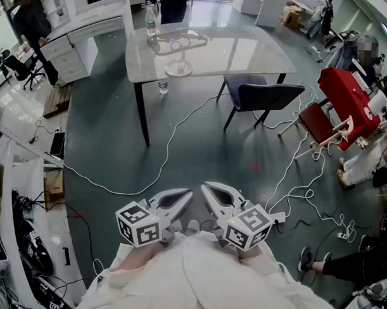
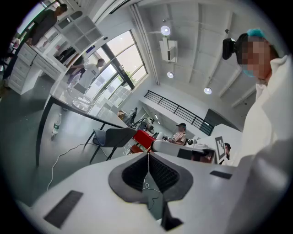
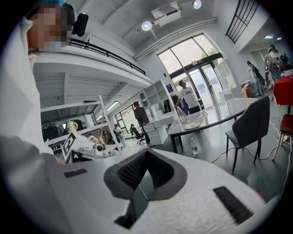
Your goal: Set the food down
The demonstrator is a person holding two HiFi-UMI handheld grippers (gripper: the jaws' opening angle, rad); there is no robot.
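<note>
Both grippers are held close to my body above the grey floor, far from the table. My left gripper (image 1: 187,193) is shut with nothing between its pads (image 2: 137,171). Beside it, my right gripper (image 1: 205,186) is shut and empty too, its tips meeting in the right gripper view (image 3: 146,151). Ahead stands a grey table (image 1: 248,54) with a white plate (image 1: 178,68), a clear plastic item (image 1: 181,39) and a water bottle (image 1: 151,22) on it. I see no food in either gripper.
A dark chair (image 1: 265,96) stands at the table's near right side. A bottle (image 1: 163,86) sits on the floor under the table. White cables (image 1: 168,150) run across the floor. A red machine (image 1: 347,102) stands at the right, white cabinets (image 1: 70,45) at the left.
</note>
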